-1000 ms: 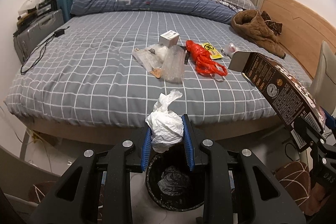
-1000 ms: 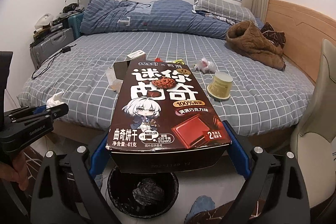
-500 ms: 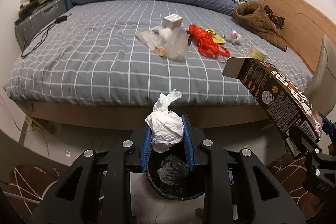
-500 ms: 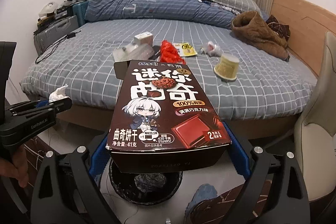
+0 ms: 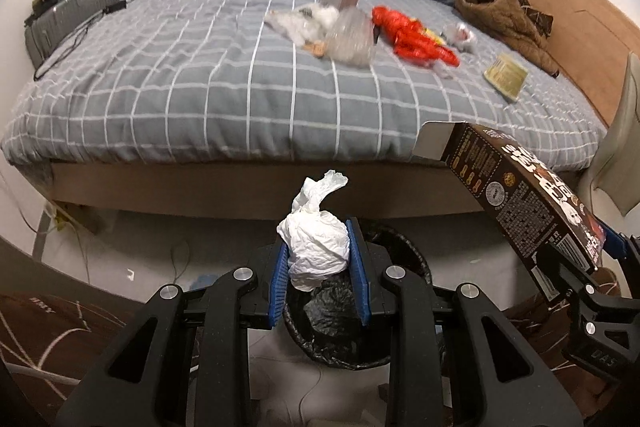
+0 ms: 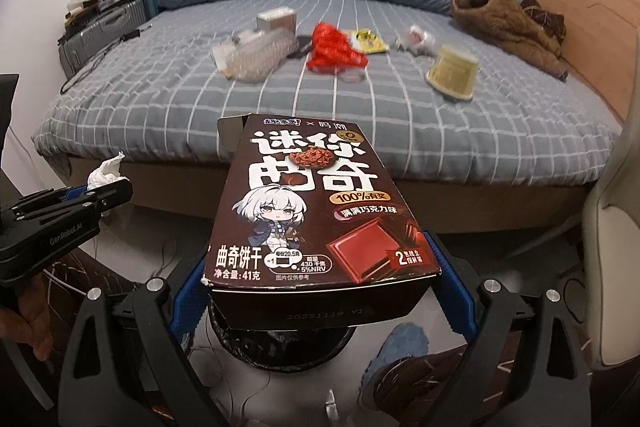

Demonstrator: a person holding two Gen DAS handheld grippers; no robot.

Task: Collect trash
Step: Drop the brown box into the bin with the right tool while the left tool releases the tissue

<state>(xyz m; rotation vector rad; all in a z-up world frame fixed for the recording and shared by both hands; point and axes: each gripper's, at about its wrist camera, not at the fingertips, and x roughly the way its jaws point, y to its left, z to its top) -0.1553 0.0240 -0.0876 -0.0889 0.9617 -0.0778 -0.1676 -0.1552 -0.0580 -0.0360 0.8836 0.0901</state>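
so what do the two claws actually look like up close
Both are alike: the left claw and right claw have matte black angular linkage arms with triangular cut-outs, silver round pivot bolts and blue ribbed finger pads. White "GenRobot.AI" lettering marks the left one's side. A bare hand grips its handle; no sleeve shows.

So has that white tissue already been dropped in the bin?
No, the tissue is pinched between the left claw pads above the bin.
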